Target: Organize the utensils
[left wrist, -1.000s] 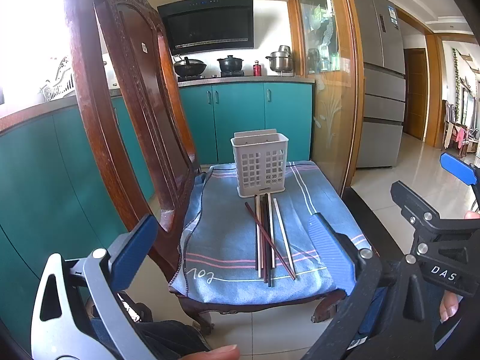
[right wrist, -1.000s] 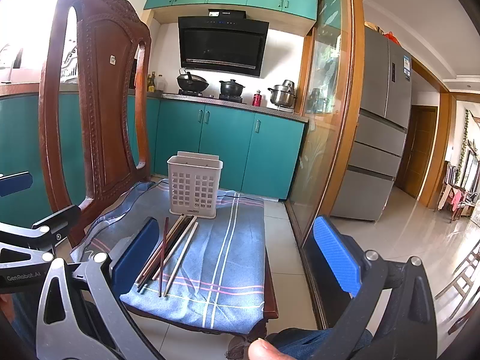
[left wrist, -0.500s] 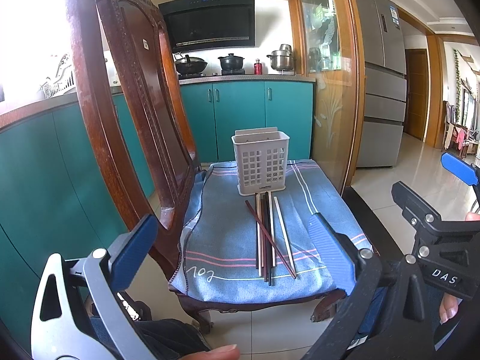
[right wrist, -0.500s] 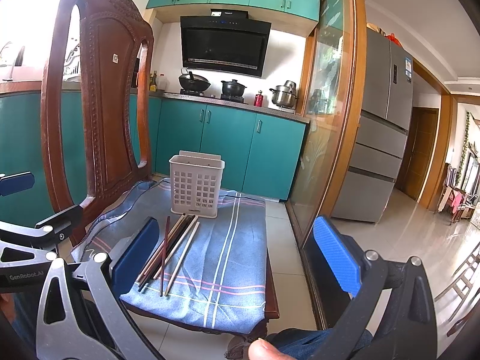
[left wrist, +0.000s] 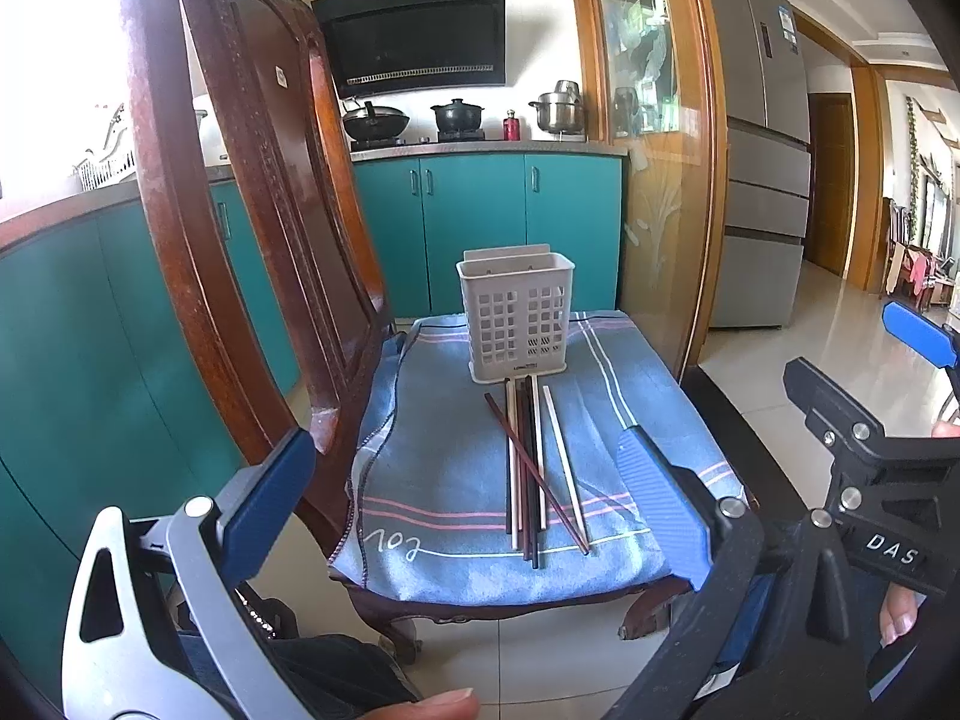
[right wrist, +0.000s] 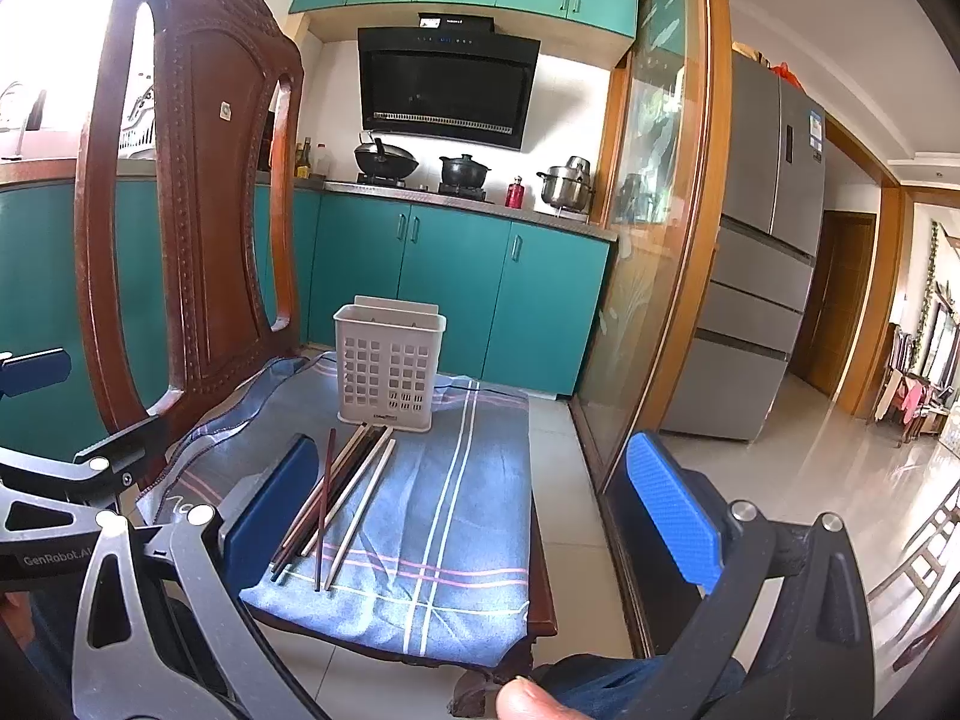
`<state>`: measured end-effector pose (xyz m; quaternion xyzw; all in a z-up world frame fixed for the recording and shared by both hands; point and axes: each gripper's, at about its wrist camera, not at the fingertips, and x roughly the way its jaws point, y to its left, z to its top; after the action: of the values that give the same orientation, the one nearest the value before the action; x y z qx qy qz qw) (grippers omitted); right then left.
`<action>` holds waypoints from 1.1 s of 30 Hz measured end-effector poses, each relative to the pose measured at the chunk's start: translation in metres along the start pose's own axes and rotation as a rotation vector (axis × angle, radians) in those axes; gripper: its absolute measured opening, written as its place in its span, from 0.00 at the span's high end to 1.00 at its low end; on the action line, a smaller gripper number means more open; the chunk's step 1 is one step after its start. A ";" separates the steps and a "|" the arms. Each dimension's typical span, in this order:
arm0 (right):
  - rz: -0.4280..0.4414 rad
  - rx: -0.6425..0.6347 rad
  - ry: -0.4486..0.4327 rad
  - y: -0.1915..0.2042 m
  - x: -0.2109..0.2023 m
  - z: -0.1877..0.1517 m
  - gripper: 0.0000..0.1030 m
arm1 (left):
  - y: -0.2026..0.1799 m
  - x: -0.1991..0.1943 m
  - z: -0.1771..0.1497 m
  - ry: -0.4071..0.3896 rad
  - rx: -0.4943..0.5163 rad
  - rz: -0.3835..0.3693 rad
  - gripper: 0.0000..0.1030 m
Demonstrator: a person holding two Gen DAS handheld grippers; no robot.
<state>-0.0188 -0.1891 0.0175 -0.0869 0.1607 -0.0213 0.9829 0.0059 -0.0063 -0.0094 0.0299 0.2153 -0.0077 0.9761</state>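
- While both claws hung short of the chair (left wrist: 270, 252), nothing had been picked up, so the job looked to be at its very start: the approach to the first utensil.
- The left claw (left wrist: 474, 480) stood wide open and empty, its blue pads spread to either side of the seat.
- The right claw (right wrist: 474, 516) was likewise spread wide and held nothing; it showed at the 3 o'clock edge of the left view.
- The chopsticks (left wrist: 531, 468) lay in a loose bundle on the blue cloth (left wrist: 432, 480) that covered the chair seat, running from 12 toward 6 o'clock; light and dark sticks lay side by side, and one reddish stick crossed them on a slant.
- The white slotted holder (left wrist: 517, 315) stood upright at 12 o'clock of the bundle, the far tips of the sticks just beside or touching its base; which, I could not tell.
- No utensil could be seen through the slots, though its inside was not fully shown.
- In the right view the bundle (right wrist: 336, 498) lay toward 9 o'clock, just beside that claw's left pad, so a shift that way would be needed to straddle it.
- By my judgement the next move called for lowering one claw over a stick, closing on its mid-length, lifting and tipping it upright into the holder.
- Thin sticks flat on soft cloth may roll or slip, and neighbours may be dragged along.
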 end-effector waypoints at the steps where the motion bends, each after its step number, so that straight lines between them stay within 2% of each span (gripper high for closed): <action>1: 0.000 -0.002 0.003 0.000 0.001 0.000 0.03 | 0.000 0.002 -0.001 0.006 -0.001 -0.001 0.03; 11: -0.021 -0.010 0.040 -0.003 0.021 -0.005 0.03 | 0.002 0.024 -0.003 0.053 -0.002 -0.002 0.03; 14: 0.000 0.003 0.125 -0.013 0.047 -0.007 0.03 | 0.001 0.046 -0.013 0.131 0.010 -0.016 0.03; 17: 0.088 0.050 0.288 -0.023 0.101 -0.018 0.03 | 0.001 0.076 -0.030 0.250 0.009 -0.064 0.03; 18: 0.129 0.058 0.348 -0.021 0.121 -0.023 0.09 | 0.001 0.084 -0.035 0.286 0.006 -0.084 0.03; 19: 0.157 0.069 0.397 -0.019 0.140 -0.025 0.26 | 0.001 0.092 -0.042 0.320 0.005 -0.097 0.05; 22: 0.262 0.117 0.527 -0.004 0.203 -0.030 0.55 | 0.001 0.106 -0.052 0.362 0.012 -0.099 0.10; 24: 0.326 0.115 0.613 0.016 0.245 -0.032 0.64 | 0.004 0.117 -0.058 0.384 0.003 -0.110 0.15; 25: 0.348 0.097 0.658 0.029 0.265 -0.033 0.64 | 0.004 0.121 -0.057 0.391 0.001 -0.115 0.20; 27: 0.348 0.057 0.738 0.051 0.300 -0.041 0.64 | 0.006 0.138 -0.054 0.414 0.000 -0.138 0.28; 29: 0.371 0.014 0.802 0.070 0.327 -0.049 0.70 | 0.008 0.152 -0.050 0.426 -0.010 -0.154 0.33; 30: 0.366 -0.016 0.807 0.076 0.336 -0.051 0.74 | 0.010 0.161 -0.046 0.430 -0.021 -0.165 0.34; 31: 0.352 -0.039 0.792 0.077 0.337 -0.047 0.83 | 0.014 0.174 -0.040 0.437 -0.040 -0.187 0.37; 33: 0.350 -0.050 0.808 0.075 0.343 -0.040 0.88 | 0.017 0.196 -0.030 0.451 -0.064 -0.215 0.43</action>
<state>0.2948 -0.1462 -0.1405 -0.0669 0.5449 0.1171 0.8276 0.1717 0.0124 -0.1179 -0.0230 0.4296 -0.0978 0.8974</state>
